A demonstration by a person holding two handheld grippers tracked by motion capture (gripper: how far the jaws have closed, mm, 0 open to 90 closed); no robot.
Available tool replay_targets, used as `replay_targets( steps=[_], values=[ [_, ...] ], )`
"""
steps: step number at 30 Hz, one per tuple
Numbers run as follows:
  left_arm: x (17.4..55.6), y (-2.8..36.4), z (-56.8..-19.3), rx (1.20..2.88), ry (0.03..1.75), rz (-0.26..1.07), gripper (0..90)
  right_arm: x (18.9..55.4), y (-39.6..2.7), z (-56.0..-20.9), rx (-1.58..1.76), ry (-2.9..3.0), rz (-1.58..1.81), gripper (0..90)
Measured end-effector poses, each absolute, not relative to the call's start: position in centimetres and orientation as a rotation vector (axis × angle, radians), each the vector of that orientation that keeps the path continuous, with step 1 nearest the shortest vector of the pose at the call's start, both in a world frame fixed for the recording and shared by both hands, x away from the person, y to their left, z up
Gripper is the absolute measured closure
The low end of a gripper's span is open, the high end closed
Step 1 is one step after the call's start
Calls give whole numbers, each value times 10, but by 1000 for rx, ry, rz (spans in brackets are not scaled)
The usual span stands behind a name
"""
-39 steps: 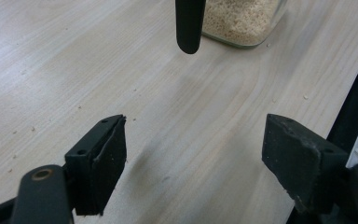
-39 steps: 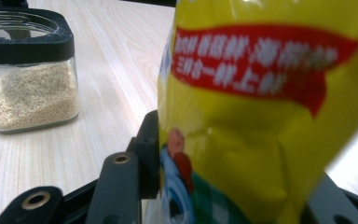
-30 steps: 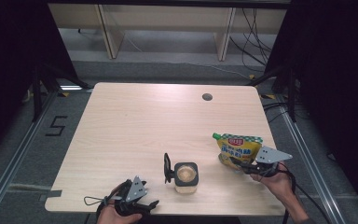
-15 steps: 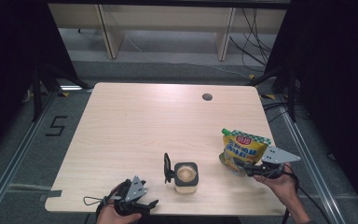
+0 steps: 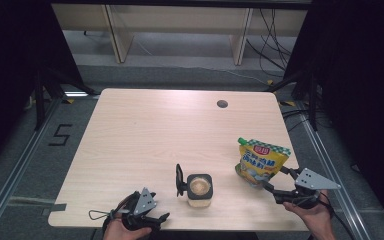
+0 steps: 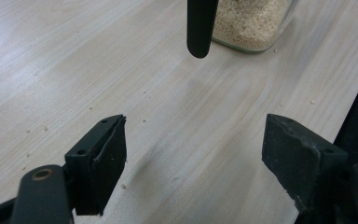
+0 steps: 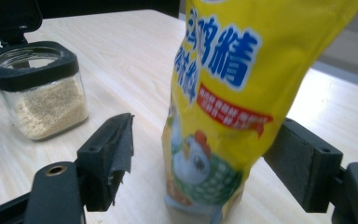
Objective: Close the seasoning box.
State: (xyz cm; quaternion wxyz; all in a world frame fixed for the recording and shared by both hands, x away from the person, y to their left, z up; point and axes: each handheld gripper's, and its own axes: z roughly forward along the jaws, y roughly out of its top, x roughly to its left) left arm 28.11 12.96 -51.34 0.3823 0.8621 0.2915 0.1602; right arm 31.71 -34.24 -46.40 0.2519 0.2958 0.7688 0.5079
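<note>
A yellow pouch [image 5: 260, 162] with a chicken picture stands upright on the wooden table [image 5: 155, 135] at the right. My right gripper [image 5: 276, 183] is just behind it, and its jaws have just been opening. In the right gripper view the pouch [image 7: 219, 93] is between the wide jaws of the right gripper [image 7: 207, 149]: the left pad is clear of it and the right pad is at its edge. A square glass jar [image 5: 199, 189] of beige granules sits near the front with its black lid [image 5: 180, 180] flipped up. My left gripper [image 5: 159, 212] rests open and empty left of the jar.
A round cable hole [image 5: 222, 104] lies at the table's far right. The left gripper view shows the jar [image 6: 251, 23] and lid [image 6: 200, 23] ahead of the left gripper [image 6: 193, 154]. The table's front edge runs just under both hands. Dark floor and shelving surround the table.
The right gripper's jaws have spread apart and the hand has drawn back toward the right front corner. The pouch, tilted before, now stands upright. The left gripper has stayed put.
</note>
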Motion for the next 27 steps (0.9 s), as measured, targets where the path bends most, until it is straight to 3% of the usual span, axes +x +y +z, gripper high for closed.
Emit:
replay_targets(
  steps=[27],
  values=[
    [282,133,-508,2163,775,412,226,291,-339,-472,833,2218,1134,262]
  ],
)
